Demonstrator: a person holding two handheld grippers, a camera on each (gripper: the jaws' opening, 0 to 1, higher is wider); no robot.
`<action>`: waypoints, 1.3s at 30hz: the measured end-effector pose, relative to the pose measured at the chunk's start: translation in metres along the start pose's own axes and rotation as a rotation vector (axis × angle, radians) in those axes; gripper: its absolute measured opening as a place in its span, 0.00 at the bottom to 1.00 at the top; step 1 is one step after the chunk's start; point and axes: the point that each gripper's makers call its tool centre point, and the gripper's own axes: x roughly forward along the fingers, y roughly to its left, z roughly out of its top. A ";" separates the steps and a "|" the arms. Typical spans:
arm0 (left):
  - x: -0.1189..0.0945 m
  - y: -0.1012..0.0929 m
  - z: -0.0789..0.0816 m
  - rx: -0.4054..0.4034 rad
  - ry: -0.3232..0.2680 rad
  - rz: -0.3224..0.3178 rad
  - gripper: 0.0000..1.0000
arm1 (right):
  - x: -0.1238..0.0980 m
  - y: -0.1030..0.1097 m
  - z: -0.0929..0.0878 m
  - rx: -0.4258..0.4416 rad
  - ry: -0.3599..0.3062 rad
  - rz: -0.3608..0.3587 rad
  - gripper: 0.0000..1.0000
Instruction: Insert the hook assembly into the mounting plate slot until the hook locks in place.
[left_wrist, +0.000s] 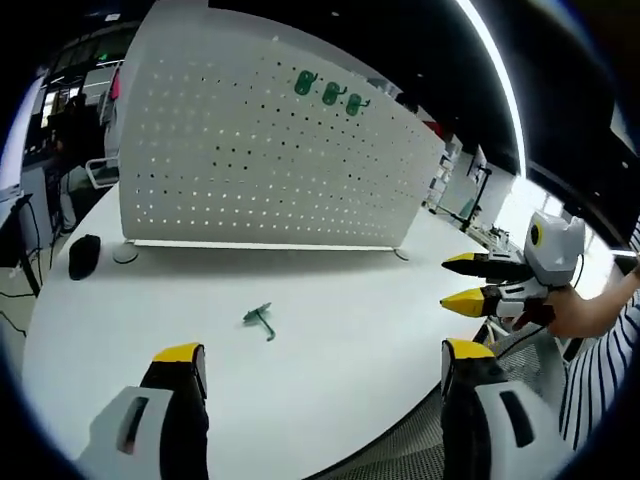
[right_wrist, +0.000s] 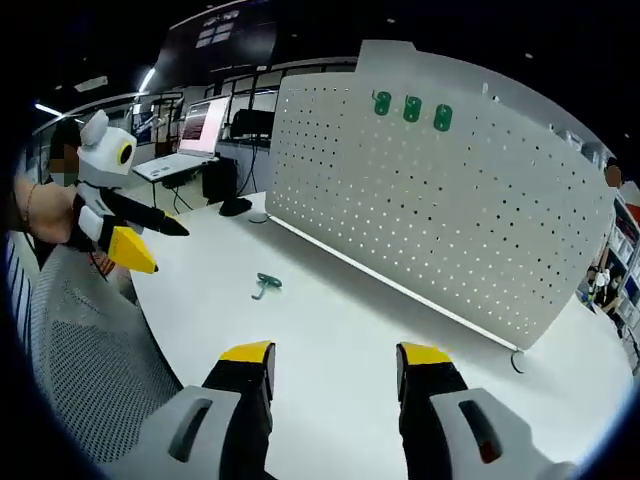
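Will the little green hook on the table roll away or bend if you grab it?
The hook looks like thin moulded plastic, so probably stiff and light. It lies flat with a bent arm, so it likely slides rather than rolls on the smooth table.

White round table (left_wrist: 330, 390), dark ceiling with strip light (left_wrist: 497, 60).

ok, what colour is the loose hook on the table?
Green. The hook lying on the white table shows best in the left gripper view.
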 end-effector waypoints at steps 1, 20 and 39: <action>0.000 0.001 0.000 0.000 0.002 0.003 1.00 | 0.001 0.002 -0.002 0.004 0.006 0.007 0.46; -0.001 0.012 -0.005 -0.040 0.024 0.048 0.98 | 0.058 0.061 -0.018 0.034 0.085 0.243 0.37; -0.002 0.019 -0.005 -0.054 0.020 0.078 0.95 | 0.158 0.109 0.013 0.006 0.130 0.336 0.19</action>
